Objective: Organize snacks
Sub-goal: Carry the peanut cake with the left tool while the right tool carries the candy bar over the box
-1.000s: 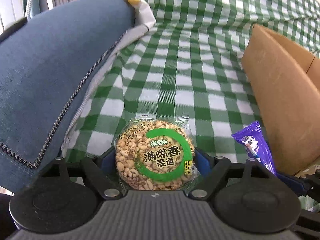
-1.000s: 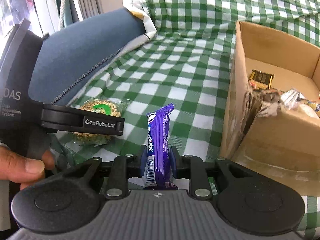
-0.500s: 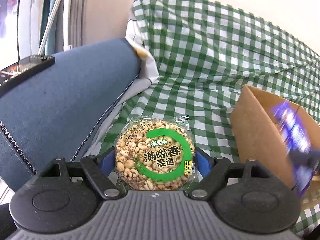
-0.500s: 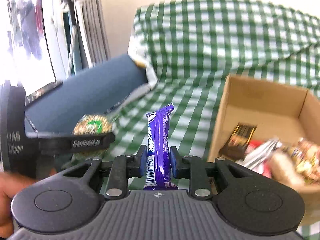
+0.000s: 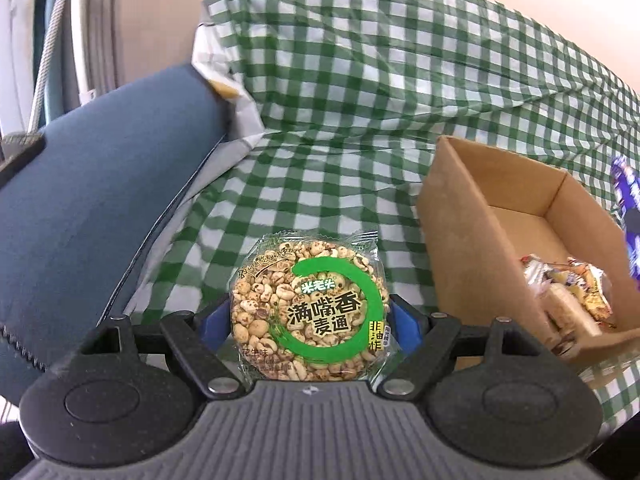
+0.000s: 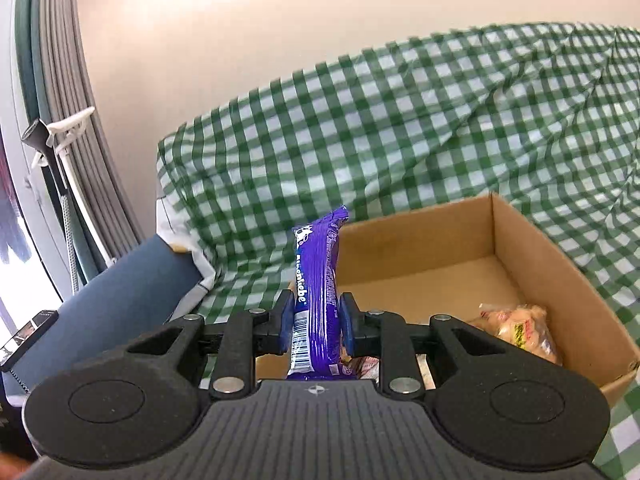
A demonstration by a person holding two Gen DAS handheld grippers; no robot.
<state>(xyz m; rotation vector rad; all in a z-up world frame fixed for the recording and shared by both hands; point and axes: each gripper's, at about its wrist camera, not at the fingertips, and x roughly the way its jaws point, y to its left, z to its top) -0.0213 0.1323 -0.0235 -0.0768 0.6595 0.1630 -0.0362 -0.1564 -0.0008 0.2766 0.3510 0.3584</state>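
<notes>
**Two snacks held in the air beside the carton**

The right gripper (image 6: pixel 313 330) was seen clamped on a purple wrapped bar (image 6: pixel 316 280), the blue pads pressed against its flat sides and the bar stood upright, its crimped top leaning slightly. The left gripper (image 5: pixel 310 320) was closed on a round puffed-grain cake (image 5: pixel 310 308) in a clear wrapper with a green ring; the pads were set against the disc's edges, which accounts for the wide spread of the jaws. Both packets were held clear of the checked cloth (image 5: pixel 360 100).

Beyond the right gripper the cardboard box (image 6: pixel 560 280) was found open, with a few wrapped snacks (image 6: pixel 520 330) lying in the near corner and much of the floor bare. In the left view the same box (image 5: pixel 480 240) was seen to the right of the cake, with the purple bar just caught at the frame's edge above it.

The step in hand was judged to be delivery of the bar into the box. It would be done well if the bar were carried past the near wall and lowered over the bare floor before the pads were let go, so that it could not catch on the rim or tip outside. The cake was best kept level and held back until the right gripper was out of the opening. A blue cushion (image 5: pixel 100 200) lay to the left, apart from the work.
</notes>
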